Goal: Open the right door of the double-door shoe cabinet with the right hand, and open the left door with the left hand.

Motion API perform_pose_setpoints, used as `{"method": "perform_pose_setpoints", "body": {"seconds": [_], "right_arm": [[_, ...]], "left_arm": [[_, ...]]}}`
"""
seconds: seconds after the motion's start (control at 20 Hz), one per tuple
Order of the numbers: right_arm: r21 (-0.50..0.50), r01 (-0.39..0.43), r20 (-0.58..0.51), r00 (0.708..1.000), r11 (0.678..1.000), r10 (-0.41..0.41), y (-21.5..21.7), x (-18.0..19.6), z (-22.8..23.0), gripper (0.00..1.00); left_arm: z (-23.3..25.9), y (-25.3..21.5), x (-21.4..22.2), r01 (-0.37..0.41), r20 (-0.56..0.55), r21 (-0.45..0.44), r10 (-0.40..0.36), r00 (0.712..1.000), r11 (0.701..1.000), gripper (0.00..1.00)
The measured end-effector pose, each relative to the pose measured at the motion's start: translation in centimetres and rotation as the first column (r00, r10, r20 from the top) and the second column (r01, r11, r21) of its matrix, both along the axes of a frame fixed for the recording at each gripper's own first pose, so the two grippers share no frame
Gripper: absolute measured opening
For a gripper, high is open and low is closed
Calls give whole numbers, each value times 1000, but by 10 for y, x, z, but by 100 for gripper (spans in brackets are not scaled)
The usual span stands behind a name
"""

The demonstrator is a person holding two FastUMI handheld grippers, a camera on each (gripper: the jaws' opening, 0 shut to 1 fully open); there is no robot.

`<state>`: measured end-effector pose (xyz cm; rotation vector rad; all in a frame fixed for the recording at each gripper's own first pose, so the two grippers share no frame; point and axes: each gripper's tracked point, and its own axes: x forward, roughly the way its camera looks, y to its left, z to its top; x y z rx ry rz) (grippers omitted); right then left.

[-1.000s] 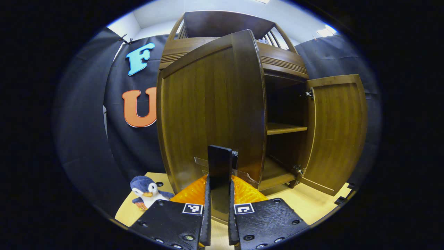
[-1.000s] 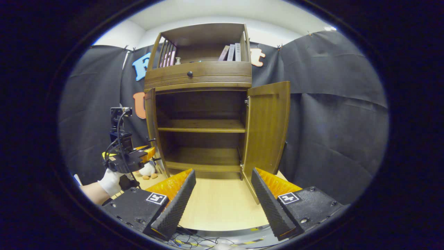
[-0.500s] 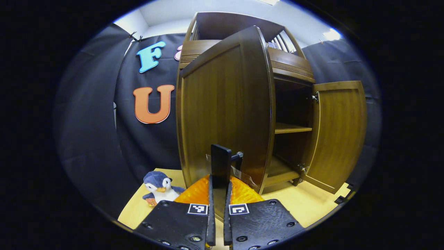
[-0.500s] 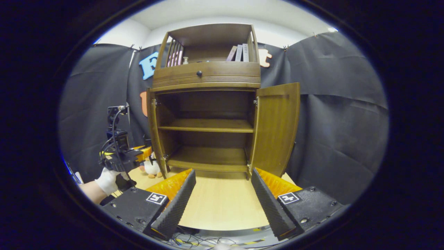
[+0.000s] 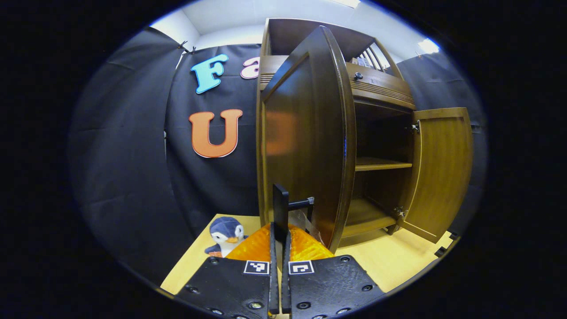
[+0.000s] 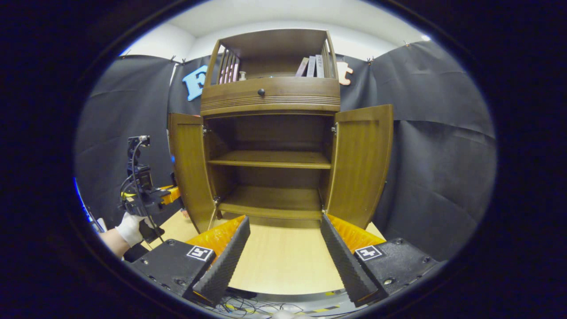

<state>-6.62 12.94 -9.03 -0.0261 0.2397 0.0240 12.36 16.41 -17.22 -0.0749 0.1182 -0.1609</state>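
On the wooden floor stood the cabinet (image 6: 270,95) with both doors swung wide. The left gripper (image 5: 280,230) was clamped on the left door's (image 5: 305,141) handle (image 5: 281,210). The right gripper (image 6: 283,248) hung spread apart, holding nothing, before the right door (image 6: 361,159).

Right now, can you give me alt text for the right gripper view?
A wooden shoe cabinet stands with its left door and right door swung open, showing bare shelves. The right gripper hangs open in front; at the left, a gloved hand holds the left gripper by the left door.
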Motion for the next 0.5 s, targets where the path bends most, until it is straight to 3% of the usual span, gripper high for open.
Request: {"method": "perform_pose_setpoints", "body": {"seconds": [0.15,0.2,0.25,0.5], "right_arm": [[14,-14,-14,1000,1000,15,5,2,-5,100],[15,-20,-19,1000,1000,20,6,2,-7,100],[16,-22,-20,1000,1000,22,6,2,-8,100],[18,-24,-28,999,1000,25,3,1,-10,100]], "left_arm": [[1,9,-1,24,17,-13,-24,1000,1000,2],[1,11,-1,34,28,-7,-34,999,999,10],[0,15,-1,40,32,2,-40,999,999,1],[-4,46,9,13,15,-8,-13,1000,1000,1]]}}
